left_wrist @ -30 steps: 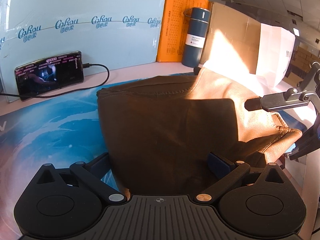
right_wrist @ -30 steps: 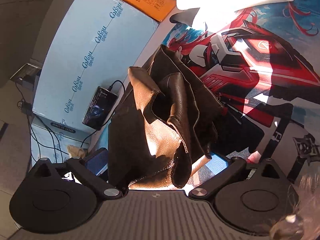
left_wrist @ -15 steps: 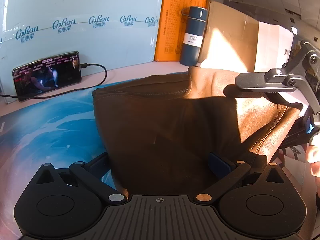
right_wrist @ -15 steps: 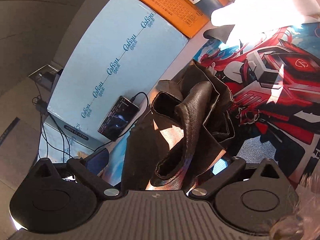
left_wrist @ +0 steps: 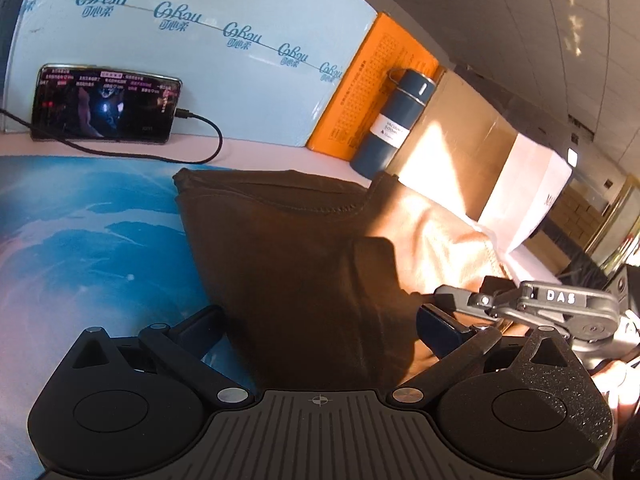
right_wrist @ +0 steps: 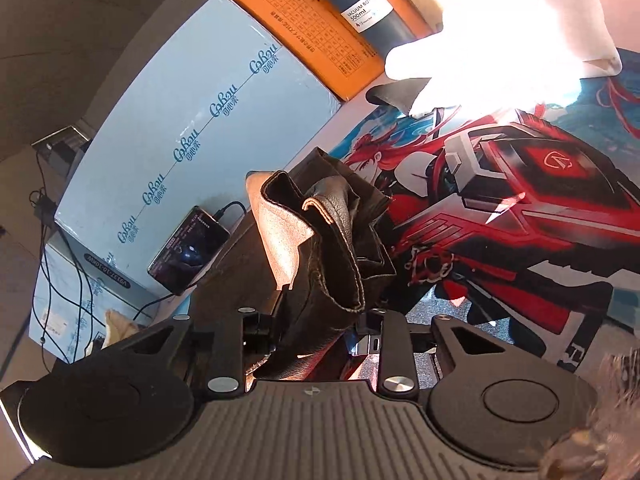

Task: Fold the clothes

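Brown leather garment (left_wrist: pixel 304 264); navy flask (left_wrist: pixel 394 124); red-blue illustrated mat (right_wrist: pixel 520 208).

We read "CoRou" printed again and again, with small Chinese characters beneath that we cannot make out, along the light blue box (left_wrist: pixel 192 60). The blue bottle (right_wrist: pixel 362 12) carries a white label: "VACUUM BOTTLE 500ml". The grey arm (left_wrist: pixel 560 304) at the left view's right edge is marked "DAS". Print on the orange box (left_wrist: pixel 372 92) and the phone (left_wrist: pixel 106 106) screen is too small to read.
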A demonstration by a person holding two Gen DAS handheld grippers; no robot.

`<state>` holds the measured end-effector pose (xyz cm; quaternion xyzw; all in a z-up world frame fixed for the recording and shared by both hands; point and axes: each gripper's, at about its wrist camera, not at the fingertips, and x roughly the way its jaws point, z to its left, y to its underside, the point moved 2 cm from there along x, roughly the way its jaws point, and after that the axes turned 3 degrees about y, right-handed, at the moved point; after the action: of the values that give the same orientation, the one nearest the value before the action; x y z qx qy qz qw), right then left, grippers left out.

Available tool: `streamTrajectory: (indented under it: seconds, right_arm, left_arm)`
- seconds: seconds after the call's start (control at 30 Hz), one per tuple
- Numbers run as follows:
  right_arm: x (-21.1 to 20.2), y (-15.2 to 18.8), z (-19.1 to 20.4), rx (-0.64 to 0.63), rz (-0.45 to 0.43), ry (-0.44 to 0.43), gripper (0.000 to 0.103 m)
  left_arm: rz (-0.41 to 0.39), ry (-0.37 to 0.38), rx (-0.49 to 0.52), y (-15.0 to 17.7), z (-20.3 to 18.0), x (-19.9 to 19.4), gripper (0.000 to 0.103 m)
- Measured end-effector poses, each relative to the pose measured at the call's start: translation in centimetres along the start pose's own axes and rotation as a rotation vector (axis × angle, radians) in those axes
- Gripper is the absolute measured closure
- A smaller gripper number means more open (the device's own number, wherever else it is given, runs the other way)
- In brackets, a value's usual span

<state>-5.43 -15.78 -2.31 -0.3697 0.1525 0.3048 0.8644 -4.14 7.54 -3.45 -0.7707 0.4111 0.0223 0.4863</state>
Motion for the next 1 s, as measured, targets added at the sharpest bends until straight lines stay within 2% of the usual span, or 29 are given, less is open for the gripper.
streamTrajectory:
  seconds: [0.1,0.13,0.3,0.37,0.47,0.53,0.6,0.63,0.67,0.73,0.8,1.0]
  right_arm:
    - [-0.8,-0.6,-1.0,0.028,-0.001,-0.017,0.08]
    - [-1.1,-0.8,-1.3,0.034,-0.007,-0.021,0.08]
    - [-1.2,-1.0,-2.1,0.047,-0.033,-0.038,0.08]
    - [-0.6,-1.0,-2.7,0.059,-0.017,-0.063,0.078]
    - [0.2,-1.1,-3.5,0.123,-0.009,-0.103,0.077]
    - [0.2,-1.2,-3.5,0.142,-0.019,-0.111,0.076]
    - [-0.1,-1.1,-3.5,0.161,-0.032,-0.139,0.078]
    - [-0.5,-1.2,-3.5,0.16,-0.039,-0.16,0.078]
    - [-0.9,-1.2,-3.4,0.154,-0.049,-0.188,0.08]
    - [-1.8,-1.4,-3.2,0.14,-0.066,-0.265,0.089]
    - [-2.6,-1.7,-3.0,0.128,-0.066,-0.344,0.089]
    - [-5.7,-3.2,-3.6,0.09,-0.132,-0.458,0.089]
  left_arm:
    - [-0.021,0.081,-0.136,-0.2,0.7,0.3,0.0]
    - [-0.025,0.086,-0.148,-0.2,0.4,0.6,0.0]
    - [-0.035,0.074,-0.115,0.4,-1.6,1.3,0.001]
    - [-0.053,0.026,-0.092,0.5,-1.9,1.3,0.004]
    - [-0.08,-0.047,-0.057,0.8,-2.3,1.2,0.026]
    - [-0.098,-0.096,-0.034,0.9,-2.6,1.1,0.056]
    - [-0.118,-0.135,-0.013,1.1,-2.9,1.0,0.072]
    - [-0.135,-0.123,-0.007,1.0,-3.1,0.7,0.081]
    - [-0.15,-0.111,0.0,1.0,-3.3,0.4,0.083]
    - [-0.173,-0.09,0.021,0.8,-4.4,0.0,0.086]
    - [-0.197,-0.056,0.034,0.6,-5.6,-0.1,0.087]
    - [-0.228,0.013,0.105,0.0,-9.4,1.1,0.088]
